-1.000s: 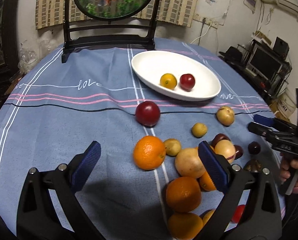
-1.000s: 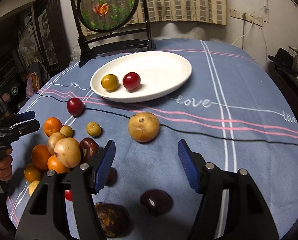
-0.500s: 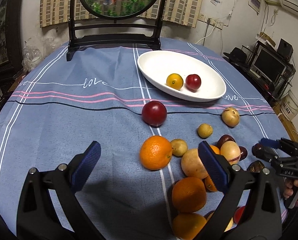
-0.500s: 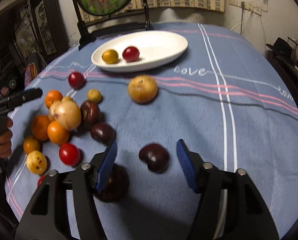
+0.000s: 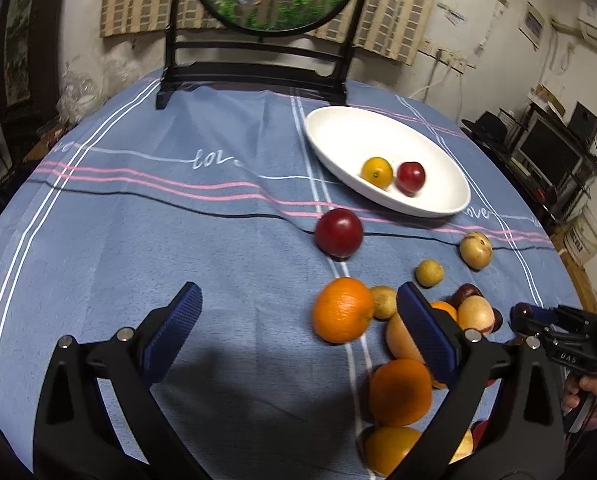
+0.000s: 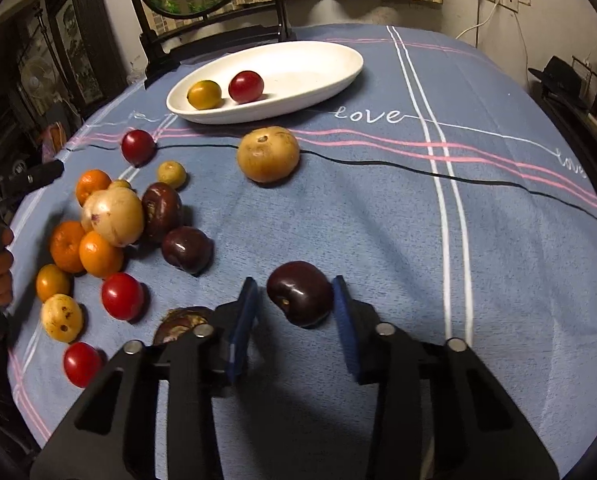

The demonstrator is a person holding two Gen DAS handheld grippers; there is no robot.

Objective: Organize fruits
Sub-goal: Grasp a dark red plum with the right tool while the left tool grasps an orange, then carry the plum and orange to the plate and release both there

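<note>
Between the fingers of the right gripper (image 6: 295,282): a dark plum (image 6: 300,294), down on the blue-clothed worktop (image 6: 378,220). Jaws just now closing around it. Pad on the side away from the fruit heap flush against the skin. Beside the other pad, perhaps a thin sliver of cloth showing, so impossible to tell whether truly clamped or only bracketed. Just outside that second finger, low down, a wrinkled brown fruit (image 6: 182,320), half hidden behind it. Well ahead of the fingertips, the white plate (image 6: 318,64), already holding one yellow fruit and one red.

Left gripper (image 5: 298,292) released: fingers spread wide above bare cloth, nothing between them. Just past its right finger, a large orange (image 5: 342,310) and the crowded heap.

Probable step in hand: securing the plum for a carry to the plate.

Risks from here, as a judgement only:
- Round, glossy skin, so easily squeezed out ahead of the fingertips by a pinch off the widest part.
- Lifting before both pads bear evenly: a drop, then a roll across the cloth, maybe off the edge.
- Too hard a squeeze on soft flesh: bruising.
- Any sideways drift of the heap-side finger: a knock to the brown fruit.
</note>
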